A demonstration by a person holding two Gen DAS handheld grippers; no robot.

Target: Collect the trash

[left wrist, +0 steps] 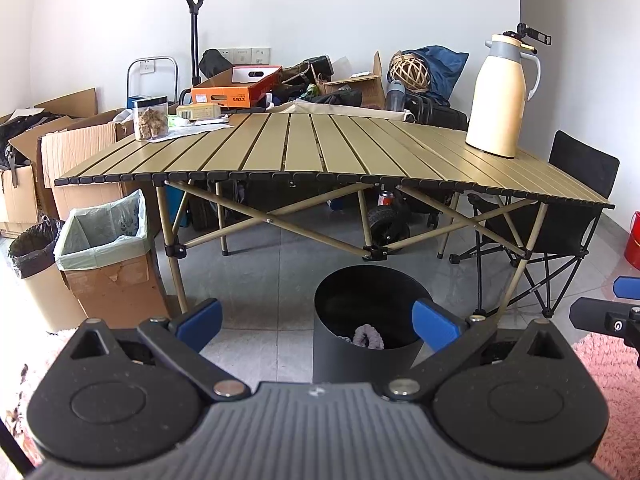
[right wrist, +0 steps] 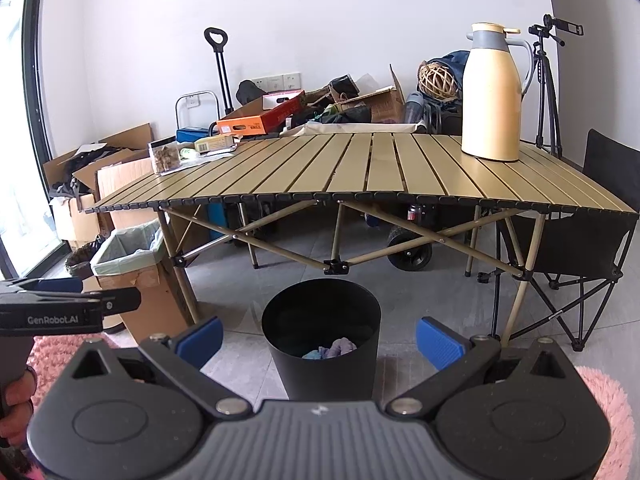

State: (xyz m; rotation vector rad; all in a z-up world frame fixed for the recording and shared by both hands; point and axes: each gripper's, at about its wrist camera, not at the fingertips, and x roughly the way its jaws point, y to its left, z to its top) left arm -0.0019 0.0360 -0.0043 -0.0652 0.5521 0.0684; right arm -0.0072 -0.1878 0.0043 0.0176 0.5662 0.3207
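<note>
A black round bin (left wrist: 366,320) (right wrist: 322,340) stands on the grey floor in front of the folding table. Crumpled cloth-like scraps, lilac (left wrist: 369,337) (right wrist: 342,347) and teal (right wrist: 315,354), lie at its bottom. My left gripper (left wrist: 318,322) is open, its blue pads wide apart, with the bin's rim just beyond the right pad; nothing is between them. My right gripper (right wrist: 319,340) is open too, empty, with the bin centred between its pads. In the right wrist view the left gripper's body (right wrist: 68,308) shows at the left edge, held by a hand (right wrist: 18,404).
A slatted tan table (left wrist: 320,148) (right wrist: 360,168) holds a cream thermos jug (left wrist: 500,96) (right wrist: 494,92), a clear jar (left wrist: 151,118) and papers. A lined cardboard box (left wrist: 106,256) and a lined beige bin (left wrist: 34,264) stand left. A black folding chair (left wrist: 560,220) is right; pink rug (right wrist: 608,412) underfoot.
</note>
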